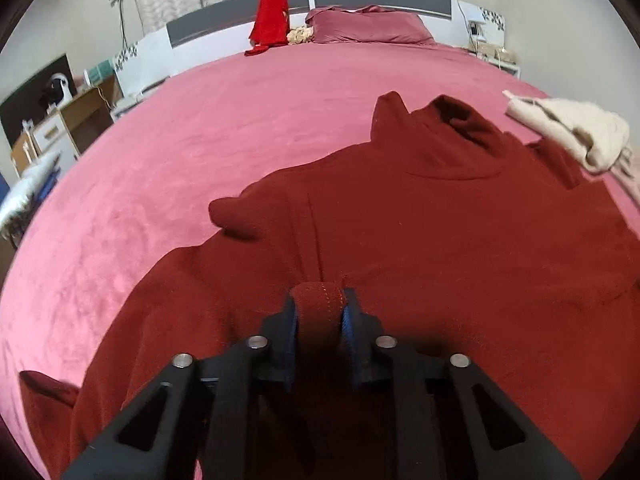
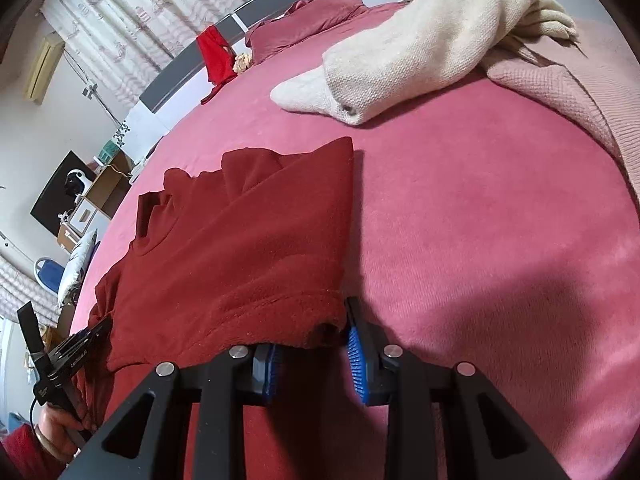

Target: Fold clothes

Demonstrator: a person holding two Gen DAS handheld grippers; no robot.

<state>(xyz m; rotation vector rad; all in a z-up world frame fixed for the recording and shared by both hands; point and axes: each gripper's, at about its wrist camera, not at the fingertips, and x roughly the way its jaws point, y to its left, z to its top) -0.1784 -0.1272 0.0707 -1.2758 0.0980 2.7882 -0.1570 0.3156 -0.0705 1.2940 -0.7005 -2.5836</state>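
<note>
Both grippers angled down toward the near edge of a bed (image 1: 240, 120) spread with a pink plush cover. The left gripper (image 1: 320, 312) was clenched on a bunched fold of hem of the dark red sweater (image 1: 440, 220), the cloth pinched between its blue-padded fingers (image 1: 349, 320). The right gripper (image 2: 314, 356) met the same sweater (image 2: 240, 260) at its near right corner; the hem lay over the left pad (image 2: 272, 364) and reached the right one, but whether the pads actually pressed the cloth could not be told. In the right wrist view, a hand (image 2: 60, 424) in a red sleeve held the other tool at the lower left.

The sweater lay spread along the near edge, high collar pointing toward the headboard (image 1: 360, 4), one sleeve folded over the body and its surface softly rumpled. A cream knit garment (image 2: 420, 48) lay toward the bed's far right edge, apart from it. A bright red cloth (image 1: 272, 16) hung over the headboard beside a pillow (image 1: 368, 26).
</note>
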